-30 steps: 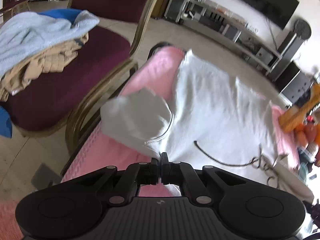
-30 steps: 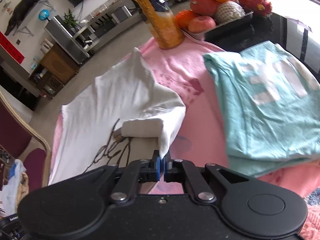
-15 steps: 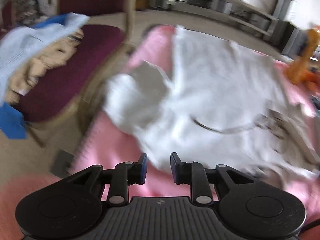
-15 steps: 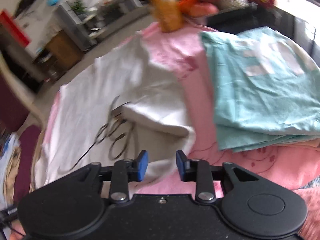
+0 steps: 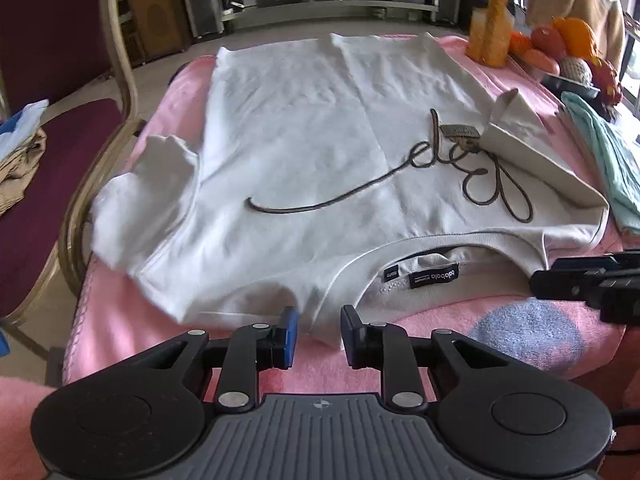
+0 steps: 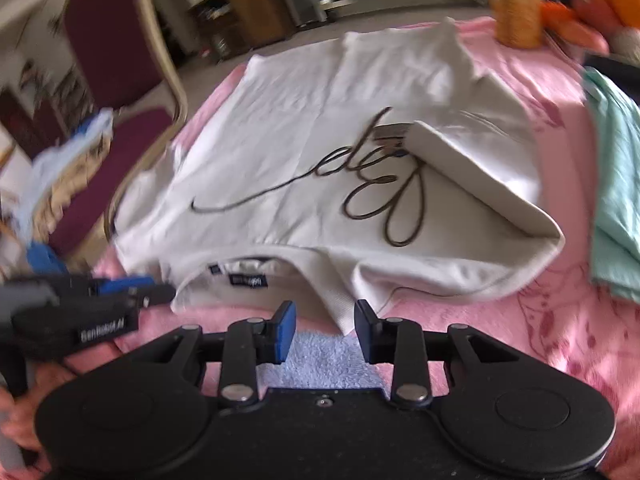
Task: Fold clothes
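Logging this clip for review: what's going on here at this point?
A person with a handheld gripper in each hand is folding a white sweatshirt spread on a pink blanket. Both sleeves are already folded in over the body. The left gripper and right gripper have just opened; both now sit at the near edge by the collar, each with a bit of that edge between open jaws, not pinched. A folded teal shirt lies to the right.

Both sleeves now lie released on the white sweatshirt (image 5: 304,128); each gripper has opened, now at its collar.
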The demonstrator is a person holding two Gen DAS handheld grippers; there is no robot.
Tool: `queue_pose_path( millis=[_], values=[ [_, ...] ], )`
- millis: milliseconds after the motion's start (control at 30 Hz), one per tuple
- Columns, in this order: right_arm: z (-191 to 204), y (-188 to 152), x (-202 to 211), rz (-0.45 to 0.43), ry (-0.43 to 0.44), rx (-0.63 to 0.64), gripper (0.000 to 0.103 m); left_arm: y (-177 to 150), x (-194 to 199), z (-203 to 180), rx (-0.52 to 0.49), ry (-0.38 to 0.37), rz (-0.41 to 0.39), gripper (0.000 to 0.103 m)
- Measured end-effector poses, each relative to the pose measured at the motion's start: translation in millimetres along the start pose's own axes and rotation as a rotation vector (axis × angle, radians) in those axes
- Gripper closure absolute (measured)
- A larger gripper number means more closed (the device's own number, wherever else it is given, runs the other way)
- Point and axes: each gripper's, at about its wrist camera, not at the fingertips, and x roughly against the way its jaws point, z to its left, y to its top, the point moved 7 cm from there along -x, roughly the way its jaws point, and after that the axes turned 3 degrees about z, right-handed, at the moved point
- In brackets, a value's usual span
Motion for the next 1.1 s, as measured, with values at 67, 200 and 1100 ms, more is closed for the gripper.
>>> queue_pose_path(
  millis=[67,200,1100],
  values=[
    [4,-2,-8,0.004,-0.059,0.065,0.071,-1,-8,-1,-0.018,0.021,0.014,0.083],
    [5,-6,-18,0.006,-0.162,0.14,0.093,1,-10,1,-0.02,0.029,0.018,0.092],
    [-29,24,11,-0.011,-0.12,-0.114,0.091,32,15,27,-0.068,0.041,0.006,0.076]
  ],
)
